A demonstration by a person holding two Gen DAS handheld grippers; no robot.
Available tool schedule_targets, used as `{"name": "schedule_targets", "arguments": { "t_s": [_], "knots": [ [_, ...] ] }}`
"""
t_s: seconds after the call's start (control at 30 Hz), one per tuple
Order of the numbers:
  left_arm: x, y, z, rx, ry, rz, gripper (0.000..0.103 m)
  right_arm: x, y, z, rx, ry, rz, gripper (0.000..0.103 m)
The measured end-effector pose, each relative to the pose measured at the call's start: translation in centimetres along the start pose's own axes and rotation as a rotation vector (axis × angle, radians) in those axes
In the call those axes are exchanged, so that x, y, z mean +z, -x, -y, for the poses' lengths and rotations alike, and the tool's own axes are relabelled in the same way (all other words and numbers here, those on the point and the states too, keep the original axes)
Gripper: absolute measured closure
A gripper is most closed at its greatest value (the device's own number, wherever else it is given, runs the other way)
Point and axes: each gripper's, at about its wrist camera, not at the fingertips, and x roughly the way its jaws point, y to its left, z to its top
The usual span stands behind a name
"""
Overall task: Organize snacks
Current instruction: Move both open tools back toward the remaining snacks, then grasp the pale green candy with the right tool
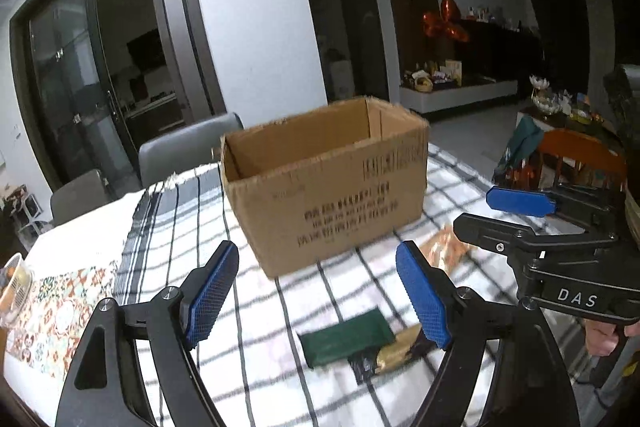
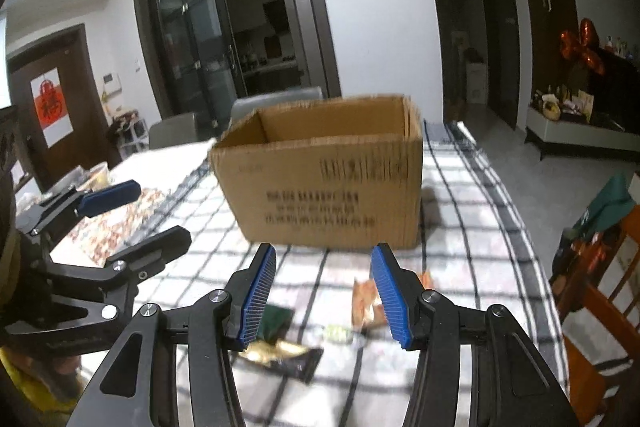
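An open cardboard box [image 1: 332,183] stands on the checked tablecloth [image 1: 256,307]; it also shows in the right wrist view [image 2: 324,187]. In front of it lie a dark green packet [image 1: 346,337], a black-and-gold packet [image 1: 394,353] and an orange packet [image 1: 446,247]. In the right wrist view the green packet [image 2: 276,319], the black-and-gold packet [image 2: 284,357], the orange packet [image 2: 366,301] and a small pale wrapped sweet [image 2: 338,333] lie between the fingers. My left gripper [image 1: 320,295] is open and empty above the packets. My right gripper [image 2: 324,291] is open and empty.
Grey chairs [image 1: 188,147] stand behind the table. A patterned runner [image 1: 60,311] and a small basket [image 1: 14,285] lie at the left. A wooden chair [image 2: 600,291] stands at the table's right edge. The other gripper shows at the side of each view [image 1: 560,239].
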Motion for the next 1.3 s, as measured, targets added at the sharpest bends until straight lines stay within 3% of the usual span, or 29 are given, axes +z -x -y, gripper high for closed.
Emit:
{"name": "schedule_targets", "arguments": {
  "t_s": [0.3, 0.63, 1.1, 1.13, 1.3],
  "knots": [
    [-3.2, -1.5, 1.5, 0.01, -0.027, -0.093, 0.022, -4.1, -2.2, 0.4, 0.014, -0.015, -0.145, 0.053],
    [-4.8, -4.4, 1.5, 0.032, -0.04, -0.165, 0.022, -5.6, -6.0, 0.9, 0.006, -0.019, -0.26, 0.058],
    [-5.2, -6.4, 0.5, 0.015, 0.001, -0.221, 0.022, -5.5, -9.3, 0.1, -0.008, 0.077, -0.313, 0.06],
    [-5.2, -6.4, 0.4, 0.014, 0.001, -0.222, 0.022, -5.6, -9.4, 0.1, -0.006, 0.079, -0.313, 0.065],
    [-5.4, -6.6, 0.2, 0.015, 0.008, -0.23, 0.022, -5.7, -9.5, -0.2, -0.011, 0.107, -0.308, 0.068]
  ]
}}
